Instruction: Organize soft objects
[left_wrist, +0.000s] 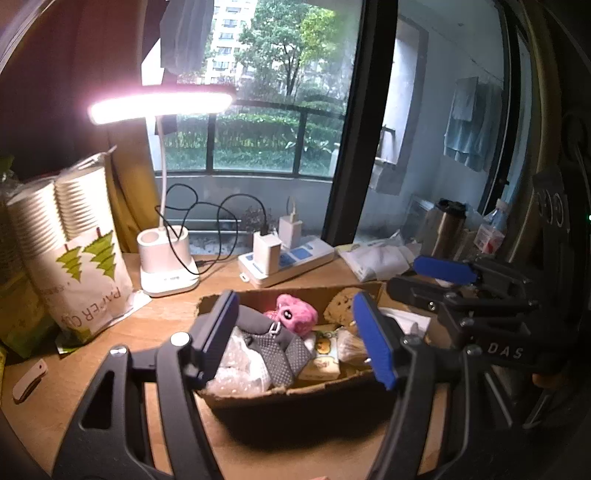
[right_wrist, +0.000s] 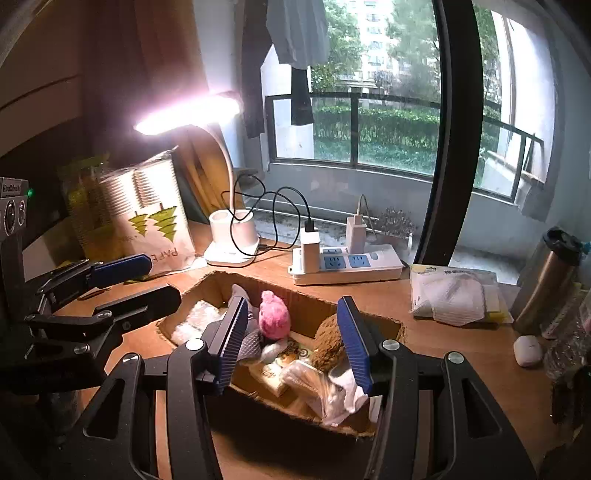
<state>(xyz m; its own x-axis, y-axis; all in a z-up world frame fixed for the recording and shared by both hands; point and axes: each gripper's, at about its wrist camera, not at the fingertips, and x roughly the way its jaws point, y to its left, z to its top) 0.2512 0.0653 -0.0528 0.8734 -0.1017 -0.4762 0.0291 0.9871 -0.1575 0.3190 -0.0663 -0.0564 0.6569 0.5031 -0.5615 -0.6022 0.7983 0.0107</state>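
A cardboard box (left_wrist: 295, 397) (right_wrist: 218, 282) sits on the wooden desk with soft objects inside: a pink plush (left_wrist: 297, 314) (right_wrist: 273, 319), a grey cloth (left_wrist: 275, 345), bubble wrap (left_wrist: 240, 363) (right_wrist: 195, 319), a brown plush (left_wrist: 341, 304) (right_wrist: 328, 343) and small packets. My left gripper (left_wrist: 295, 339) is open and empty, just above the box's near side; it also shows in the right wrist view (right_wrist: 147, 280). My right gripper (right_wrist: 293, 341) is open and empty over the box; it also shows in the left wrist view (left_wrist: 417, 275).
A lit desk lamp (left_wrist: 166, 262) (right_wrist: 232, 240), a power strip (left_wrist: 286, 262) (right_wrist: 347, 264) with chargers and cables, and a paper cup pack (left_wrist: 74, 258) (right_wrist: 147, 218) stand behind the box. Tissue packs (right_wrist: 454, 295), a steel tumbler (right_wrist: 546, 280) and a white case (right_wrist: 528, 350) lie right.
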